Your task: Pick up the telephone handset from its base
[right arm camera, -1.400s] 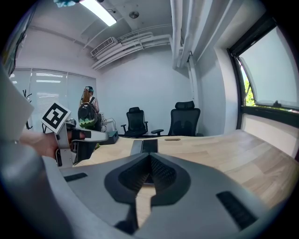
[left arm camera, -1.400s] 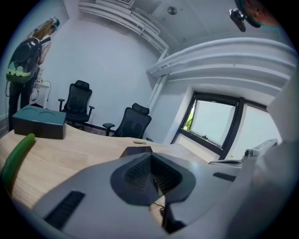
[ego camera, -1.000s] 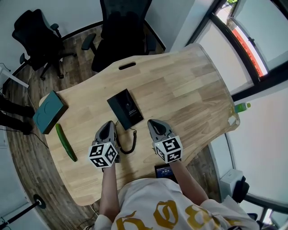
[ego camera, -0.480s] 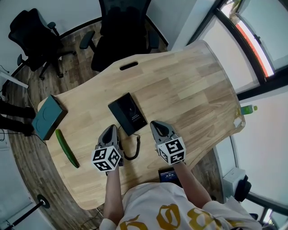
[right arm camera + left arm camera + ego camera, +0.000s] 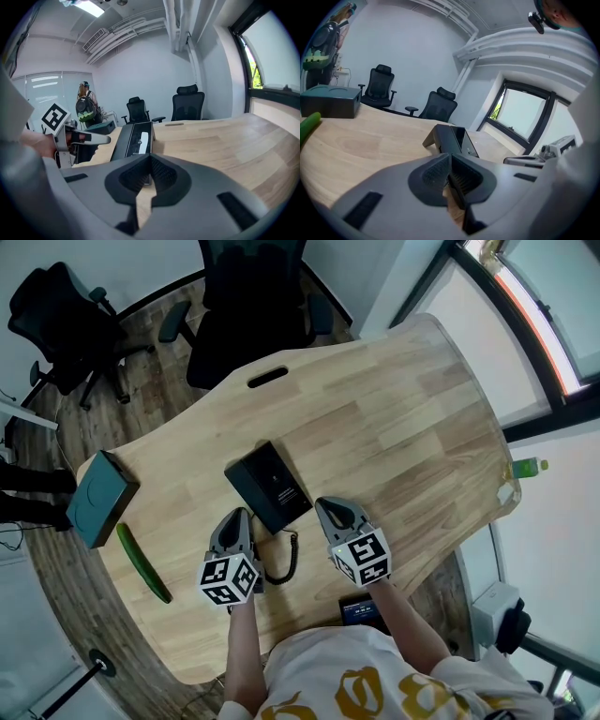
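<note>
The black telephone lies on the wooden table with its handset resting on the base. Its coiled cord trails toward me between the two grippers. My left gripper hovers just left of the phone's near corner, jaws shut and empty; in the left gripper view the phone stands right ahead of the gripper. My right gripper is just right of the phone, also shut with nothing in it. In the right gripper view the phone lies ahead and slightly left of the gripper.
A green cucumber and a teal box lie at the table's left end. A small dark device sits at the near edge. Office chairs stand beyond the far edge. A person with a backpack stands far off.
Both grippers have sunk a little toward the table, side by side, and stay shut. The telephone and its cord have not moved.
</note>
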The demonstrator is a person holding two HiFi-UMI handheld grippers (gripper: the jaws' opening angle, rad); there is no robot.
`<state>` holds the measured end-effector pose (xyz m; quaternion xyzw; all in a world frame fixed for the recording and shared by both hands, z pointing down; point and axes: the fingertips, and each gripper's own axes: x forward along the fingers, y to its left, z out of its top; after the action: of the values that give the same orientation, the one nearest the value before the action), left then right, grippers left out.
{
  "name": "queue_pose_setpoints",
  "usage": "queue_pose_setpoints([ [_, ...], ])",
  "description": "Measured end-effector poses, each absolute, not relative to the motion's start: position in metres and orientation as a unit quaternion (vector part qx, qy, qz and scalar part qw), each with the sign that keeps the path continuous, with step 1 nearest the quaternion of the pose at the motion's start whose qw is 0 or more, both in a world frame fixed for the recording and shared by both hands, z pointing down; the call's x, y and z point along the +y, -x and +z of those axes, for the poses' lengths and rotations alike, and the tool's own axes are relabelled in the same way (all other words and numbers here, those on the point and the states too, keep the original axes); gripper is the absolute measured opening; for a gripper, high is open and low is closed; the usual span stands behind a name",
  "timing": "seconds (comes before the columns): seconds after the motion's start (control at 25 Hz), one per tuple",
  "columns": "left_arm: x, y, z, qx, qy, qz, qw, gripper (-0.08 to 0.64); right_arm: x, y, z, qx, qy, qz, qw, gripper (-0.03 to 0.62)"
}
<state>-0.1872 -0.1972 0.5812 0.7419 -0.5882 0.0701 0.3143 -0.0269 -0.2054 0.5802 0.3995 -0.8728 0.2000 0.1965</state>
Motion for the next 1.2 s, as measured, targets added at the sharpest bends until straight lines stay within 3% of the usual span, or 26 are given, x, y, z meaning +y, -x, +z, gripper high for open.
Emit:
queue_pose_setpoints([
  [0.12,-0.201,0.185,0.583,-0.580,-0.746,0.074,0.318,0.011,-0.205,0.024,0.589,-0.872,-0.395,0.199,0.209,0.006],
  [0.32,-0.207,0.174,0.598,-0.554,-0.749,0.064,0.356,0.130,-0.209,0.022,0.600,-0.872,-0.389,0.206,0.214,0.006],
  [0.56,-0.218,0.170,0.609,-0.545,-0.750,0.069,0.368,0.146,-0.206,0.019,0.610,-0.871,-0.383,0.211,0.224,0.006],
  [0.68,-0.221,0.165,0.614,-0.527,-0.755,0.069,0.385,0.194,-0.206,0.014,0.610,-0.870,-0.385,0.212,0.223,0.006],
  [1.2,-0.215,0.163,0.600,-0.500,-0.762,0.031,0.411,0.101,-0.203,0.000,0.603,-0.864,-0.403,0.210,0.217,0.006],
])
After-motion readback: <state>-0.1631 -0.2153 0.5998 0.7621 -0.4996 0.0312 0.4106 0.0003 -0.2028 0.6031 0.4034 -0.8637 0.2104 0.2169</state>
